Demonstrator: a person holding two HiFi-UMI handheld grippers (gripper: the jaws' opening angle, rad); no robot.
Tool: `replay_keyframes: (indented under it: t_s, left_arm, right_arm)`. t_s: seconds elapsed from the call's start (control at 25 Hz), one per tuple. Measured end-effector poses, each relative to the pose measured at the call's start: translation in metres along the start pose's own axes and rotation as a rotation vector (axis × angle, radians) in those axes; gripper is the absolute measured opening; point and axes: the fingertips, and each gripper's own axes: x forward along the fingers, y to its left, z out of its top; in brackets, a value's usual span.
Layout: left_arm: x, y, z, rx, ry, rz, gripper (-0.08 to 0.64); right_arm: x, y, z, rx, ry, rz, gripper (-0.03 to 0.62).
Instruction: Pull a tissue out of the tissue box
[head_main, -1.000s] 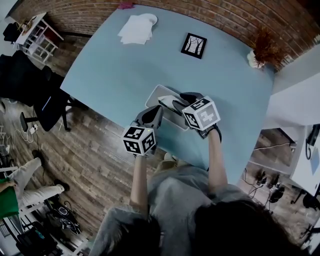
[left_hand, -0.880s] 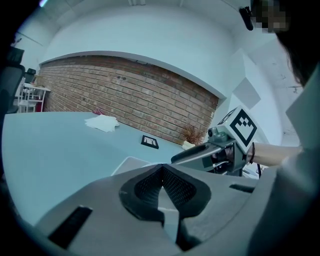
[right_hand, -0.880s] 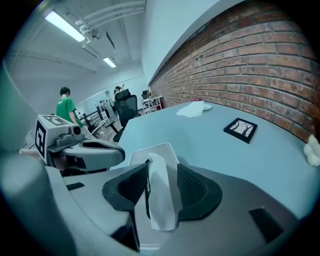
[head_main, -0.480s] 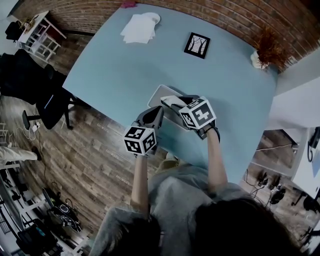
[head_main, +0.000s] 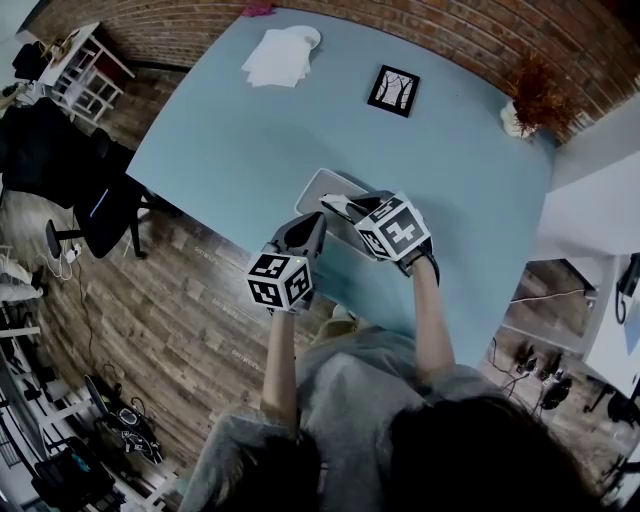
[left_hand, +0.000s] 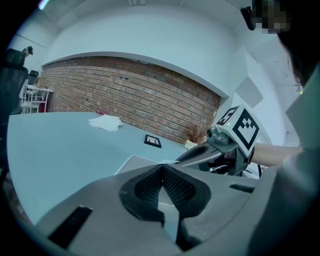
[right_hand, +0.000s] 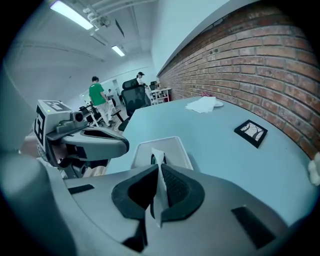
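**Q:** Where is the tissue (right_hand: 158, 156)?
**A:** It is pinched upright between the closed jaws of your right gripper (right_hand: 160, 169), just above the slot of the tissue box (right_hand: 178, 150). The box lies on the blue table (head_main: 240, 130), near its front edge.
**Q:** And the left gripper (left_hand: 161, 169)?
**A:** Your left jaws are together and empty, just beside the box.

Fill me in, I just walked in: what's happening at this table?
A person works over a blue table with a hand-held gripper in each hand. The right hand-held gripper is shut on a tissue sticking up from the tissue box, not yet pulled free. The left hand-held gripper, shut and empty, sits beside the box.
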Motion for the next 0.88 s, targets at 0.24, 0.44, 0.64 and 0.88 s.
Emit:
replay_keyframes:
  t_s: [0.24,0.44,0.64,0.88]
  left_arm:
    - [-0.006,-0.008,0.0,0.009,-0.007,0.003,0.003]
    - [-0.014,-0.018,0.001,0.019,-0.022,0.006,0.003]
    - [-0.019,-0.023,0.003,0.025,-0.035,0.011,0.003]
    - [-0.024,-0.028,0.008,0.034,-0.053,0.011,0.003]
  right_arm:
    - [-0.01,0.004,0.002,-0.042,-0.017,-0.016,0.002]
    - [-0.025,0.007,0.002,-0.043,-0.048,-0.039,0.002]
    - [-0.033,0.008,0.003,-0.05,-0.068,-0.053,0.002]
    - [-0.041,0.009,0.008,-0.052,-0.125,-0.05,0.002]
